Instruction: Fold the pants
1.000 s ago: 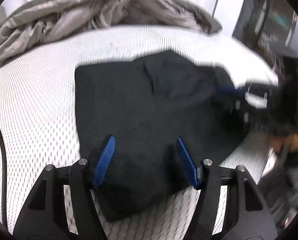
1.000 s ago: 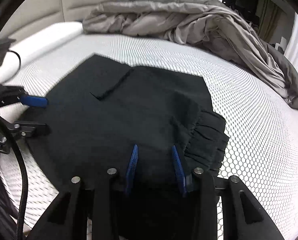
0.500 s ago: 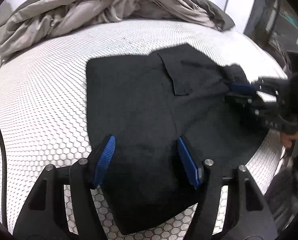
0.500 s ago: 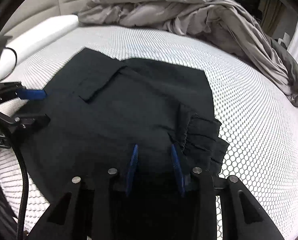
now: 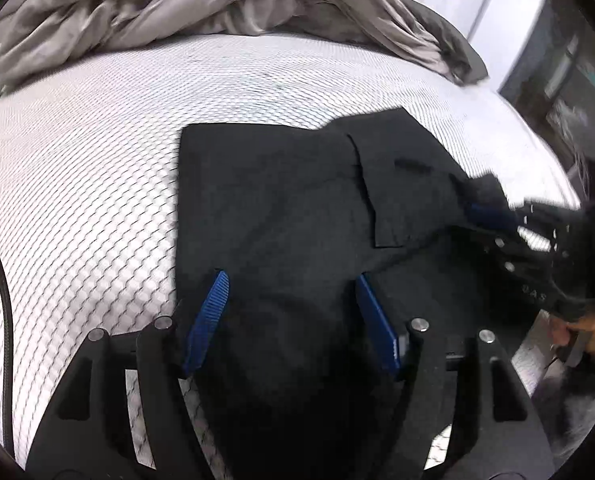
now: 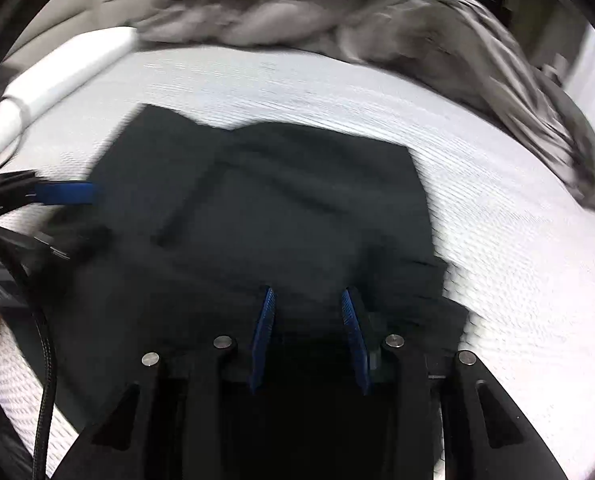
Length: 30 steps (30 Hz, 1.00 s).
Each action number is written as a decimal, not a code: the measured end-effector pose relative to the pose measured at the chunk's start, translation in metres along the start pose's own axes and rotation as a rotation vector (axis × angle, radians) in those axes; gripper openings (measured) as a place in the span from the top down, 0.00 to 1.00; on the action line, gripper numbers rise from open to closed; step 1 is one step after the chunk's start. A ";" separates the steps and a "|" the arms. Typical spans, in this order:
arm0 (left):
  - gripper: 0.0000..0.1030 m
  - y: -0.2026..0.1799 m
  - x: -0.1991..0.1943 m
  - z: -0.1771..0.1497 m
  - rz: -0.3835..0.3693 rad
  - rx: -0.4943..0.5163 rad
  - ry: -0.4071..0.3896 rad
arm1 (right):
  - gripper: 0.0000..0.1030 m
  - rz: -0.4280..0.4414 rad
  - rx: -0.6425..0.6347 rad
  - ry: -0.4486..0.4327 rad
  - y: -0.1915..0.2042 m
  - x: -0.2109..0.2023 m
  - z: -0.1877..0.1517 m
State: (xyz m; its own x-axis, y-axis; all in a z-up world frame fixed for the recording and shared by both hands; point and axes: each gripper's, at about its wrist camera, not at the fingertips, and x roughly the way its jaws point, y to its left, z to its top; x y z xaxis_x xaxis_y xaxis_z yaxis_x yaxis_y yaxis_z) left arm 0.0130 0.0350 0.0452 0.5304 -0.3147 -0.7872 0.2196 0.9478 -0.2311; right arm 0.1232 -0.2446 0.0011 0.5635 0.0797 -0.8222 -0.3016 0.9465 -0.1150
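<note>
Black pants (image 5: 289, 216) lie between both tongs' jaws

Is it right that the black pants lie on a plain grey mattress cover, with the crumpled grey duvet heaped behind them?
Not quite. The mattress cover is white with a dark honeycomb pattern, not plain grey, as the left wrist view shows. The black pants do lie on it, with the crumpled grey duvet heaped behind.

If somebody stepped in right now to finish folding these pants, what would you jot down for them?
Left tongs: open, poised over the near edge of the black pants.
Right tongs: narrower gap, dark cloth between the pads; grip uncertain.
Pants lie on the white bed, already folded into a rough rectangle, pocket up; grey duvet bunched behind.
Left to do: probably one more fold, then smooth it.
</note>
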 end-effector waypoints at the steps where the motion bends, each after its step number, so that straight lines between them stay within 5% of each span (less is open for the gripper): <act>1: 0.40 0.001 -0.007 0.003 -0.005 -0.032 -0.015 | 0.68 0.005 0.005 -0.013 -0.001 -0.004 0.000; 5: 0.40 -0.003 -0.014 0.018 0.000 -0.051 -0.100 | 0.66 0.106 0.051 -0.091 0.005 -0.007 0.023; 8: 0.40 -0.009 0.014 0.024 0.051 -0.035 -0.045 | 0.66 0.098 0.048 -0.103 0.020 0.010 0.044; 10: 0.39 -0.014 0.032 0.026 0.089 0.009 -0.020 | 0.66 0.118 0.036 -0.036 0.026 0.031 0.050; 13: 0.39 -0.006 0.027 0.022 0.070 0.015 -0.012 | 0.66 0.062 0.000 0.000 0.019 0.042 0.046; 16: 0.38 0.002 0.018 0.014 0.075 -0.021 -0.007 | 0.67 -0.083 0.033 0.021 -0.009 0.032 0.039; 19: 0.38 0.002 0.004 0.013 0.115 -0.066 -0.039 | 0.66 -0.023 0.087 -0.015 -0.024 0.015 0.034; 23: 0.38 0.010 0.011 0.038 0.066 -0.159 -0.118 | 0.66 0.056 0.106 -0.084 -0.011 0.005 0.046; 30: 0.37 -0.002 0.056 0.050 0.166 -0.111 -0.040 | 0.66 0.024 0.021 -0.003 0.014 0.038 0.055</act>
State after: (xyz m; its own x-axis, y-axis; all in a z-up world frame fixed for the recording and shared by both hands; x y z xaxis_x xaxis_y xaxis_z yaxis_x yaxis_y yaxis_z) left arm 0.0828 0.0128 0.0305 0.5842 -0.1529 -0.7971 0.0356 0.9860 -0.1630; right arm 0.1828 -0.2117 -0.0015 0.5584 0.1030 -0.8232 -0.2988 0.9506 -0.0837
